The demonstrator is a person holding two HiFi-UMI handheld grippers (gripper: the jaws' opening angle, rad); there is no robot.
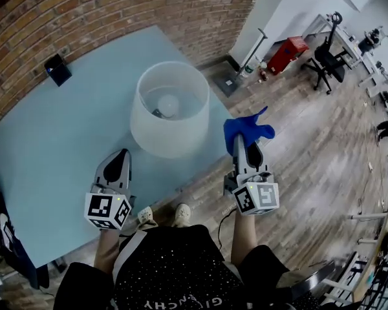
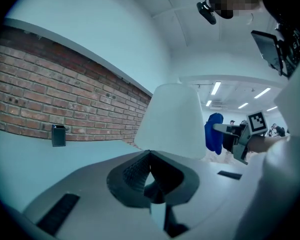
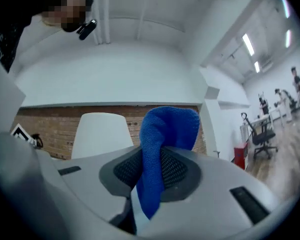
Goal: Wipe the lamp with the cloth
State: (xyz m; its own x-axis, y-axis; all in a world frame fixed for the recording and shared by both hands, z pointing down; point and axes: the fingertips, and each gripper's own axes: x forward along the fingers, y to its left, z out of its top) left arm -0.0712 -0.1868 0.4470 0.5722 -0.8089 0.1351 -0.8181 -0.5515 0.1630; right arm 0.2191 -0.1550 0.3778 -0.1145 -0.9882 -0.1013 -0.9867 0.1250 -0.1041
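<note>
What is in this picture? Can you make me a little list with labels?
Lamp: white, standing on the light blue table
Cloth: blue, pinched in the right tool, held to the right of the lamp and apart from it
Left tool: shut, holding nothing, low in front of the lamp
Black box: small, on the table by the brick wall

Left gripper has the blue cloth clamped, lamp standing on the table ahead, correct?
Not the left: the blue cloth is clamped in the right gripper, as the right gripper view shows. The left gripper is shut on nothing. The lamp does stand on the table.
</note>
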